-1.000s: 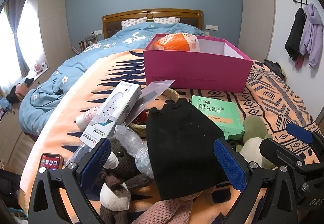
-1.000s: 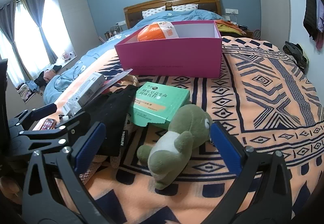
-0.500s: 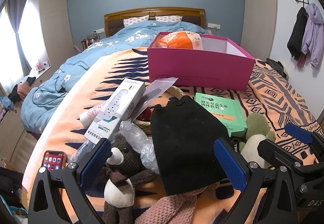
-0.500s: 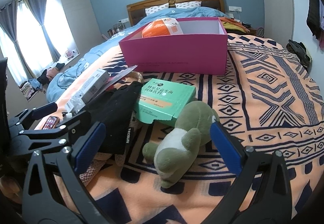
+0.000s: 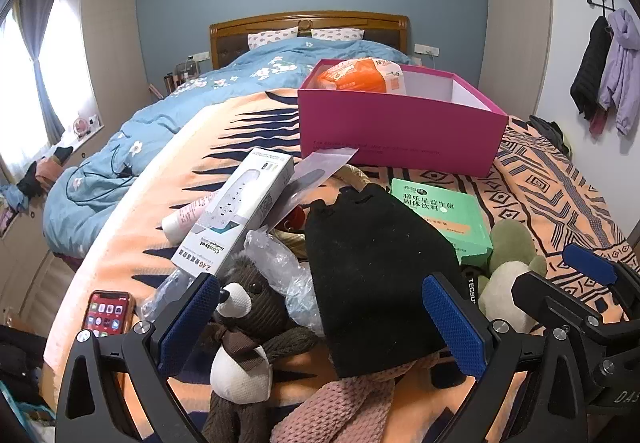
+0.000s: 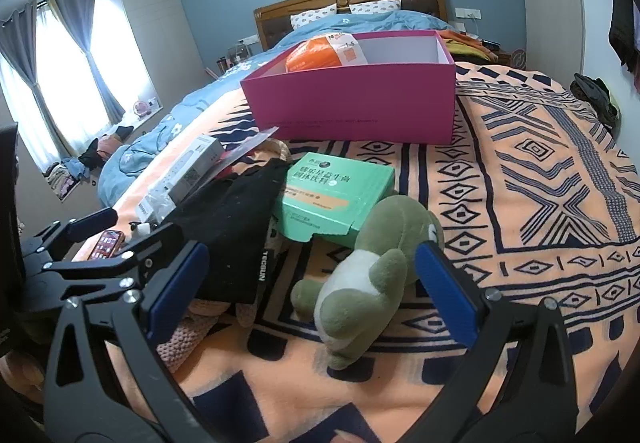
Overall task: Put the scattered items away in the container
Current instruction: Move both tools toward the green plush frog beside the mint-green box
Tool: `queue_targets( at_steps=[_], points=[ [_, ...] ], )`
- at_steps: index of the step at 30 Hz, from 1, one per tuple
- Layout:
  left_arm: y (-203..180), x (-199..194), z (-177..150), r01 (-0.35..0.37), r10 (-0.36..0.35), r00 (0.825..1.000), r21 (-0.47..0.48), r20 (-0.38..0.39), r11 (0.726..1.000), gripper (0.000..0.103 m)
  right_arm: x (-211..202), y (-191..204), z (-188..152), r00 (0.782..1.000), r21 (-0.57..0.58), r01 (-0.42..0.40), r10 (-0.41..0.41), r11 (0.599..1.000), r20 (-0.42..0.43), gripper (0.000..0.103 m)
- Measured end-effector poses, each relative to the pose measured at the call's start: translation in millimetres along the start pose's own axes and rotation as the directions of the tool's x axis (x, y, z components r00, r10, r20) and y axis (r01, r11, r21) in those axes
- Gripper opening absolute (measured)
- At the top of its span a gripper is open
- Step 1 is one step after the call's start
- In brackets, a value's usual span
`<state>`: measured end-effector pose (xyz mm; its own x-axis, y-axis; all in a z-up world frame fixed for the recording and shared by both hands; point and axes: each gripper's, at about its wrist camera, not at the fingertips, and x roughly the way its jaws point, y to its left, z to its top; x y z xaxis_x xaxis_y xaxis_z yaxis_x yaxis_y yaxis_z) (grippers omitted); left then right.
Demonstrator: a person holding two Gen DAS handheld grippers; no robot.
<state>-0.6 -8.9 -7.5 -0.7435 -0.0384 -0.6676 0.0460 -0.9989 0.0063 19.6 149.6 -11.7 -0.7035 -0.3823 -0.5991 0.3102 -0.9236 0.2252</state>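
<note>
Container: open pink cardboard box on the patterned orange blanket, an orange packet inside.
Scattered items: black fabric pouch, green flat carton, green plush toy, brown teddy bear, all lying before the box.
Left gripper: spread wide, empty, above the pouch.
Right gripper: spread wide, empty, framing the plush toy.

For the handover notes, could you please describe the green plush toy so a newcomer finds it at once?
Start at the pink box on the orange patterned blanket. Nearer the camera lies a mint-green carton; the green plush toy leans against its near corner. It alone is olive with a white belly.
</note>
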Motion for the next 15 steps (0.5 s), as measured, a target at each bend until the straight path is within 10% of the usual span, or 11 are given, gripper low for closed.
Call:
queue_targets(
  at_steps=[15],
  points=[
    [3.0,0.8,0.1,-0.005,0.005,1.000,-0.007,0.000,1.000,0.103,-0.6,2.3,-0.6,1.000,-0.008,-0.018,0.018,1.000,0.001,0.103]
  ],
)
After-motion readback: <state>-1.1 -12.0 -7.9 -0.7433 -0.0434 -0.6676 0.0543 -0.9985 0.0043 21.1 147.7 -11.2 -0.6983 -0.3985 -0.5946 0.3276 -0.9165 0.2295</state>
